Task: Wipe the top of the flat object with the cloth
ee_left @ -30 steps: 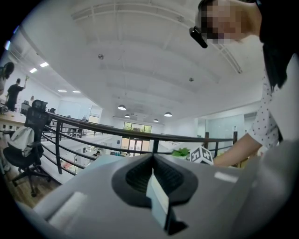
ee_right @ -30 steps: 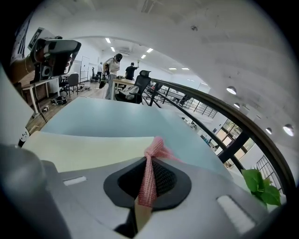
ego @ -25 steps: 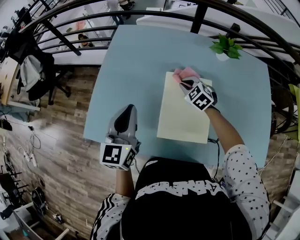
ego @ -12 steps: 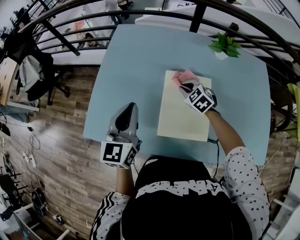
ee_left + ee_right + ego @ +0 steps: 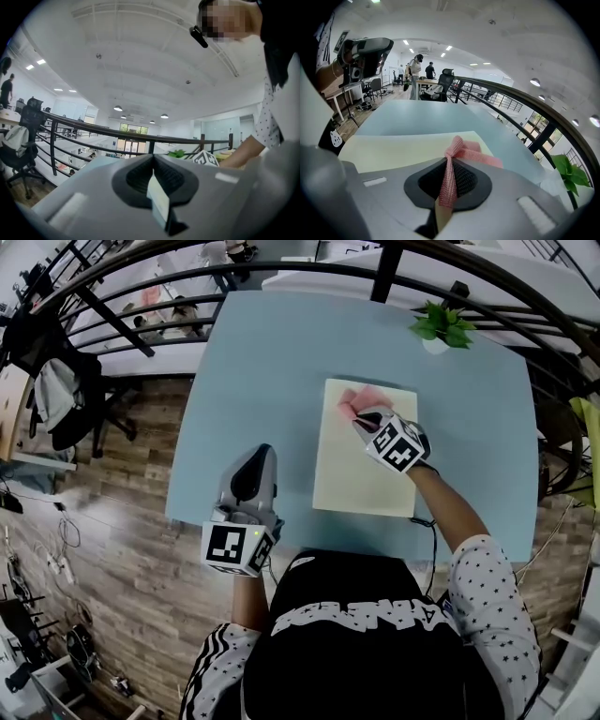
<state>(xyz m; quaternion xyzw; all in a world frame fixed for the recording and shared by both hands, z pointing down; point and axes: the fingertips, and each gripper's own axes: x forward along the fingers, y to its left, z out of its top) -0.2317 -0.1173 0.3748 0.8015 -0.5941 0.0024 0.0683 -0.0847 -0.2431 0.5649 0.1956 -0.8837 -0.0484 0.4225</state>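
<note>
My right gripper has dragged the pink cloth slightly left along the far edge of the flat object, mid-table, jaws clenched on it. The left gripper idles at the near-left edge, jaws closed and empty. I'd press flat and sweep overlapping passes toward me.

Head view overlooks the flat object; right gripper view skims it.

Wood floor, black railing, office chair
</note>
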